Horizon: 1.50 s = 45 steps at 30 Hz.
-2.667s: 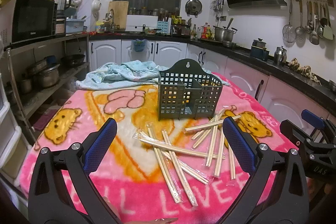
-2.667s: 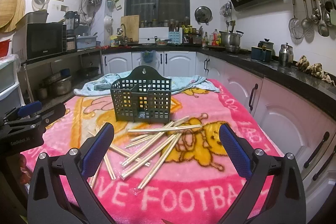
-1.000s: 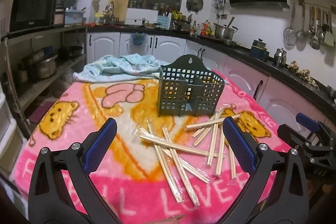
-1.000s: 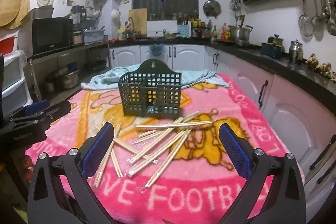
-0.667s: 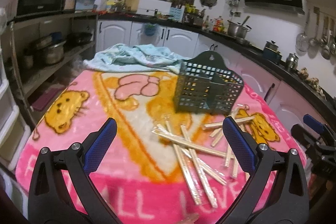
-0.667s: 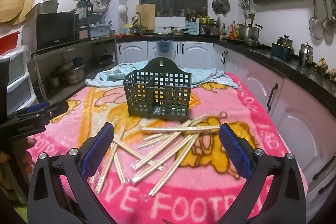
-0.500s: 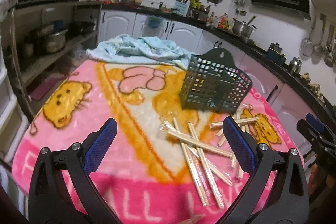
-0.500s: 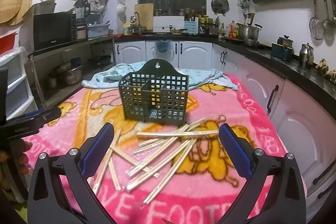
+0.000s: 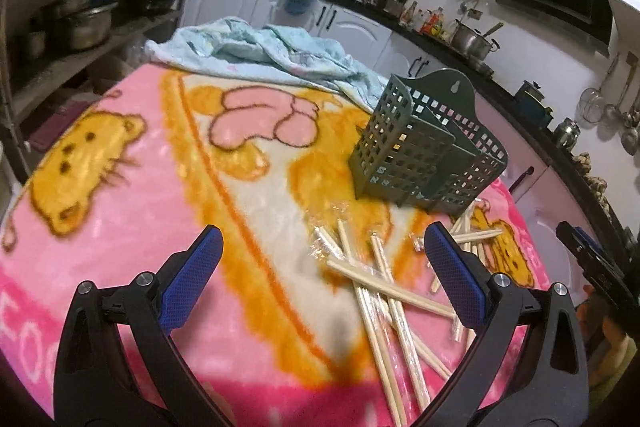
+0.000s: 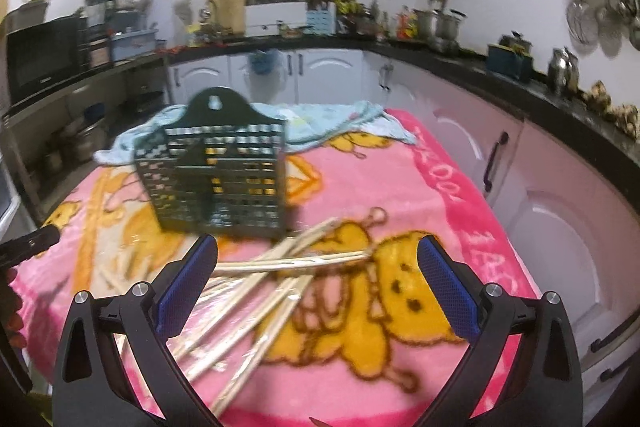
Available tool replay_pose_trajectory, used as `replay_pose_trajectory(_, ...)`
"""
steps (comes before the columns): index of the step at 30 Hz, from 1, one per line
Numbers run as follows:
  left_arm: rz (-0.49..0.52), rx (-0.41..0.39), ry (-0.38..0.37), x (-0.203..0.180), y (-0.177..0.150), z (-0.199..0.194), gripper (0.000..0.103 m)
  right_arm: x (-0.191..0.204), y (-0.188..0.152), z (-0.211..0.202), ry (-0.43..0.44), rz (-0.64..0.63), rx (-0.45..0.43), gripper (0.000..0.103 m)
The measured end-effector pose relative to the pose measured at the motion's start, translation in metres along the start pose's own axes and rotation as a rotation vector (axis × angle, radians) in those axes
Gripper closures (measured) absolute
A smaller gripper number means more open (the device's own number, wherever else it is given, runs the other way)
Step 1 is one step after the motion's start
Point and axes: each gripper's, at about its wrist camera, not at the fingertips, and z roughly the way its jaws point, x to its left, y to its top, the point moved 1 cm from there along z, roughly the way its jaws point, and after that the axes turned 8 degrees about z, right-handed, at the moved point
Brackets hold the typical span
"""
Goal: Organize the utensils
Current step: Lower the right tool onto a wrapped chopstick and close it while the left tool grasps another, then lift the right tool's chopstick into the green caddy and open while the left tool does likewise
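Observation:
A dark green slotted utensil basket (image 9: 424, 151) stands upright on the pink blanket-covered table (image 9: 120, 187); it also shows in the right wrist view (image 10: 218, 171). Several wrapped wooden chopsticks (image 9: 384, 291) lie scattered in front of it, also in the right wrist view (image 10: 272, 275). My left gripper (image 9: 320, 267) is open and empty, above the blanket, left of the chopsticks. My right gripper (image 10: 316, 275) is open and empty, hovering over the chopstick pile. The right gripper's tip shows at the right edge of the left wrist view (image 9: 588, 259).
A crumpled light blue cloth (image 9: 256, 55) lies on the far side of the table behind the basket. Kitchen counters and white cabinets (image 10: 540, 187) run along the right. Open shelves with pots (image 9: 80, 23) stand on the left.
Both grippers have moved forward and lower toward the table. The left view has swung left, so the basket and chopsticks sit to its right. The right gripper has closed in on the chopsticks.

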Motion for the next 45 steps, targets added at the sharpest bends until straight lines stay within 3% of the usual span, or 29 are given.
replay_pose_trajectory(5,-0.044,0.045,-0.025,0.007,-0.001,0.021,0.013,-0.022,0.001,0.032,-0.032,0.04,0.066,0.007)
replay_pose_trajectory(14,-0.127,0.127,-0.095,0.022,-0.013,0.049,0.037,-0.056,-0.003,0.088,-0.001,0.173,0.216,0.029)
replay_pose_trajectory(23,-0.141,0.136,-0.134,0.023,-0.016,0.057,0.058,-0.068,-0.007,0.121,0.07,0.275,0.306,0.062)
replay_pose_trajectory(29,-0.144,0.143,-0.138,0.024,-0.017,0.059,0.072,-0.07,-0.007,0.125,0.114,0.304,0.316,0.097)
replay_pose_trajectory(36,-0.131,0.128,-0.145,0.023,-0.015,0.056,0.093,-0.064,0.003,0.103,0.146,0.268,0.24,0.1)
replay_pose_trajectory(45,-0.097,0.084,-0.173,0.018,-0.004,0.041,0.101,-0.033,0.027,0.059,0.187,0.142,0.12,0.101)
